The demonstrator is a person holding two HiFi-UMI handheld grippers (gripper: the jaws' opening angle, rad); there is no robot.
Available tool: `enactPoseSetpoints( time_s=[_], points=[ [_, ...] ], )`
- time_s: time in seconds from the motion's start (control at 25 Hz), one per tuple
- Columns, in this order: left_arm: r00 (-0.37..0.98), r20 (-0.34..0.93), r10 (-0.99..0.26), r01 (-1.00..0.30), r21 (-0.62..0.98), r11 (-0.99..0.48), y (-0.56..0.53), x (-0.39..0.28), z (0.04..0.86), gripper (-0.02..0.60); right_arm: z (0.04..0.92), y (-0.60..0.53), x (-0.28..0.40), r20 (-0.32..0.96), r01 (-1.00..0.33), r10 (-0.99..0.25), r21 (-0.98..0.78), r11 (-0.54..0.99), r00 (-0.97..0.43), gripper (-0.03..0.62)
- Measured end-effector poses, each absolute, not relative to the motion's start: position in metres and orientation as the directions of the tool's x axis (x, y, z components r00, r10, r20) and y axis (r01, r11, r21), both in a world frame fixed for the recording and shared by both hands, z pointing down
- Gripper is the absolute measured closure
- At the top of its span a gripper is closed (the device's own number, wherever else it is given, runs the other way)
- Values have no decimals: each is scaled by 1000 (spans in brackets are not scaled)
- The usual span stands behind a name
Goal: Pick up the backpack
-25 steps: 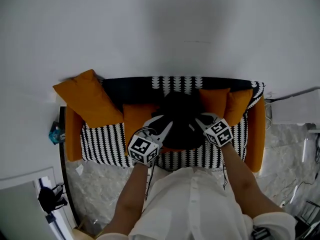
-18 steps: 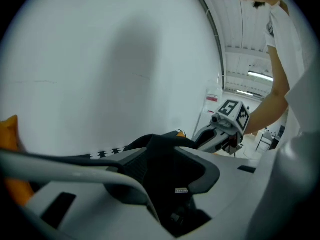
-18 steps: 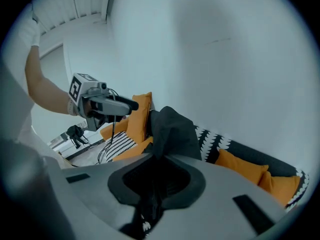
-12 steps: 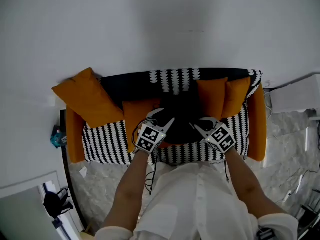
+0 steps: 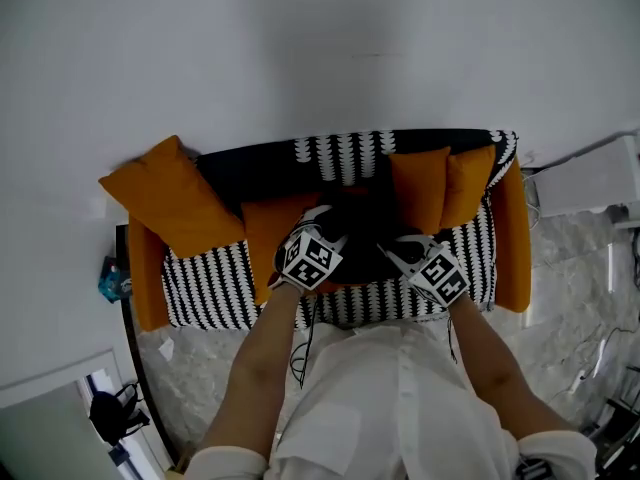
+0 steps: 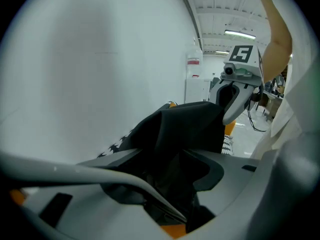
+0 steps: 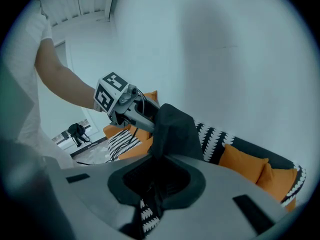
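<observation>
We stand over the black-and-white patterned sofa (image 5: 205,288), set against a plain white wall (image 5: 300,48). It carries orange cushions (image 5: 172,200), the biggest propped at its left end and two more toward the right. The black backpack (image 5: 365,236) sits on the seat in the middle, between the cushions. Both grippers are at it, so we judge the step in hand to be securing a hold on each side before the lift. The right gripper (image 7: 156,186) has its fingers (image 7: 225,184) nearly together, pinching a fold of the bag's black fabric that rises out of them. The left gripper (image 6: 182,181) is not gripping. Its fingers (image 6: 100,176) are opening, spread wide, with dark backpack cloth lying loose between them and pressed by neither pad. To do this well, we think the left side should push further in until something firm sits deep between the fingers. That means a strap or a seamed edge, if we can find one, and not slack cloth, and only then should it close. We would keep the right pinch steady meanwhile, since a thin fold can slide out under load. Then we would raise both hands together and evenly, straight up and clear of the neighbouring cushions, so the bag neither tips nor drags them along.
</observation>
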State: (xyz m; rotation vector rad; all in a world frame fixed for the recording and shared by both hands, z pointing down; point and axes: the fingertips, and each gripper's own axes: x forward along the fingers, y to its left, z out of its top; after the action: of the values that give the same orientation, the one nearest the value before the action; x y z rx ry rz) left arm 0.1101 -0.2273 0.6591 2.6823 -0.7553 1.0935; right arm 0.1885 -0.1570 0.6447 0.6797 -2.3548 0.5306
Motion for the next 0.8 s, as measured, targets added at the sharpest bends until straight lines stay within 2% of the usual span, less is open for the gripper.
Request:
enactPoseSetpoints(
  time_s=[0.16, 0.32, 0.48, 0.8],
  points=[
    [606, 697, -384, -493, -51, -869, -223, 116, 661, 360, 644, -156, 188, 666, -590, -332, -203, 781, -668, 547],
    [589, 709, -387, -494, -63, -867, -220, 116, 663, 430, 644, -157, 193, 666, -606, -340, -214, 766, -664, 547],
    [574, 722, -387, -501, -64, -863, -215, 116, 665, 473, 645, -160, 194, 664, -632, -359, -223, 742, -656, 548],
    [591, 701, -400, -569, 11, -822, -195, 111, 648, 513, 632, -158, 195, 638, -667, -401, -243, 705, -657, 549]
  ],
)
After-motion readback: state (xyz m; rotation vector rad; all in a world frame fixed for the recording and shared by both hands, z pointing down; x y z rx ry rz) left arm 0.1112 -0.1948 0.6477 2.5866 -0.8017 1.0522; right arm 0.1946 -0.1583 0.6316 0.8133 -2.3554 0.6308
